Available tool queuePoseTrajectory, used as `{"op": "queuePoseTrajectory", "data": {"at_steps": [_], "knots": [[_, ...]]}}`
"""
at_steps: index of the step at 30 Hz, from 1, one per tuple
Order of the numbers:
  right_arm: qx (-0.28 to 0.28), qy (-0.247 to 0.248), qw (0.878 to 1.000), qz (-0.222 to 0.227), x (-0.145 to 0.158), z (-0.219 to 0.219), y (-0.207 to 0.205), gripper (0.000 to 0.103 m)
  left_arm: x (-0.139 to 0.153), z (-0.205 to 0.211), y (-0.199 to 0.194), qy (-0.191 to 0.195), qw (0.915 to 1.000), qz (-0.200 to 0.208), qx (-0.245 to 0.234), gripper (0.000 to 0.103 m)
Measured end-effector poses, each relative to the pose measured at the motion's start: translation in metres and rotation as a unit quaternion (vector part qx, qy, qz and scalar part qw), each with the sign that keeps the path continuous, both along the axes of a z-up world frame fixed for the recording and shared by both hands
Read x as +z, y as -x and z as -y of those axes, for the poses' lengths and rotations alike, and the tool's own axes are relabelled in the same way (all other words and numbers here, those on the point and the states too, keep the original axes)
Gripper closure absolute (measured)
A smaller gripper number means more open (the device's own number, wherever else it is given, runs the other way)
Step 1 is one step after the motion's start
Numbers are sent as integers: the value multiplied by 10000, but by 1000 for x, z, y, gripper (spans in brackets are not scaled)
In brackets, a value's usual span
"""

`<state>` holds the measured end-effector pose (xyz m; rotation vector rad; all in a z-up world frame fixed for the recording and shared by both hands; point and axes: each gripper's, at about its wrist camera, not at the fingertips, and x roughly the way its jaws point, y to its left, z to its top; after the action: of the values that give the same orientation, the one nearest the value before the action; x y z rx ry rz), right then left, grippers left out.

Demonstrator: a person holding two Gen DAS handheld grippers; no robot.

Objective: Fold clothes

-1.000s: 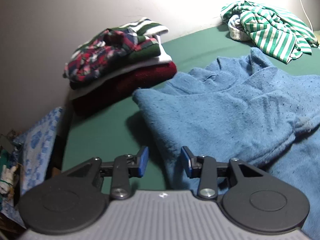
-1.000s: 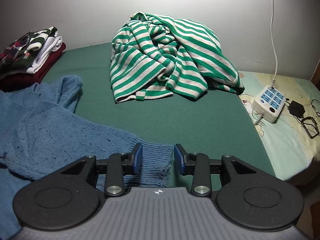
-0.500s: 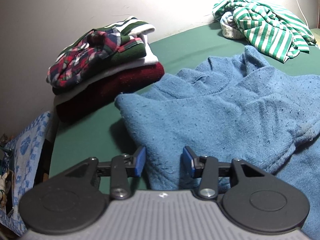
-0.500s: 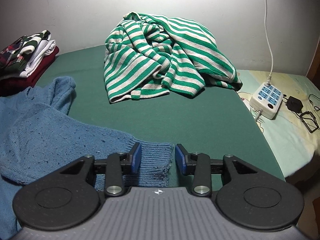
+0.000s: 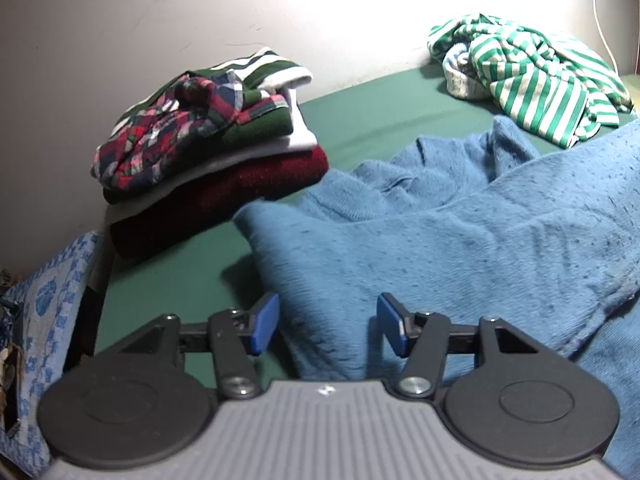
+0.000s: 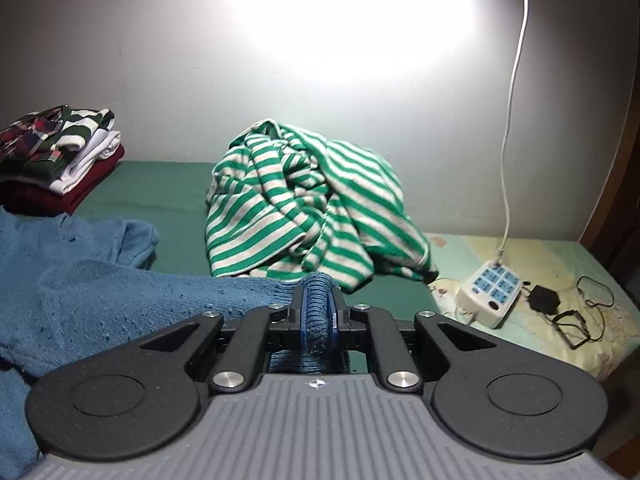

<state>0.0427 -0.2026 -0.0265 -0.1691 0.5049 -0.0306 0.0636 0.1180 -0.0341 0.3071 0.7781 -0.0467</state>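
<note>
a blue knit sweater (image 5: 460, 240) lies spread and rumpled across a green bed cover (image 5: 372, 108), its body bunched in soft ridges and not yet in a neat fold. the right gripper (image 6: 318, 318) is clamped shut on the sweater's ribbed cuff (image 6: 318, 292), which stands pinched between the 2 blue pads with the sleeve trailing off to the left. the left gripper (image 5: 328, 330) hangs low over the sweater's near left edge with its jaws wide apart, holding nothing, blue knit showing between the pads. at the far left, against the wall, sits a folded stack (image 5: 208, 136) of about 4 garments, plaid on top and dark red at the bottom, so that part of the work looks done. at the back lies a green and white striped top (image 6: 308, 208) in a loose heap, unfolded. judged from this, the sweater is mid-fold and the striped top is left. bare green cover lies between the sweater and the stack, and between sweater and striped top, giving room to lay the sleeve over. to the right the cover ends at a pale patterned sheet holding a white power strip (image 6: 490, 294), its cord and a small black adapter (image 6: 544, 298), close enough to snag.
</note>
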Motion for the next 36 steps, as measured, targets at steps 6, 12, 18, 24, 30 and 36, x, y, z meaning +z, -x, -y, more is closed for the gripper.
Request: {"op": "queuePoseTrajectory", "data": {"at_steps": [6,12,18,24,30,36], "knots": [[-100,343,9988,-345,-25,-6,-4,93,-9,11,0,79,9997,-61,-205,39],[-223,20,9984,524,7,-6,23,93,-14,5,-2,85,9996,-131,-241,31],[-438,38,9943,973,20,-2,35,93,-17,-4,-6,324,9992,-195,-148,30],[-545,442,9974,-154,-32,-3,4,92,-13,-3,-4,240,9993,-120,-271,30],[-608,1386,9881,-265,-36,-22,2,69,-6,1,-8,443,9975,-55,-554,29],[797,-103,9963,-316,14,-53,-12,74,-10,5,-15,569,9959,-93,-699,28]]}}
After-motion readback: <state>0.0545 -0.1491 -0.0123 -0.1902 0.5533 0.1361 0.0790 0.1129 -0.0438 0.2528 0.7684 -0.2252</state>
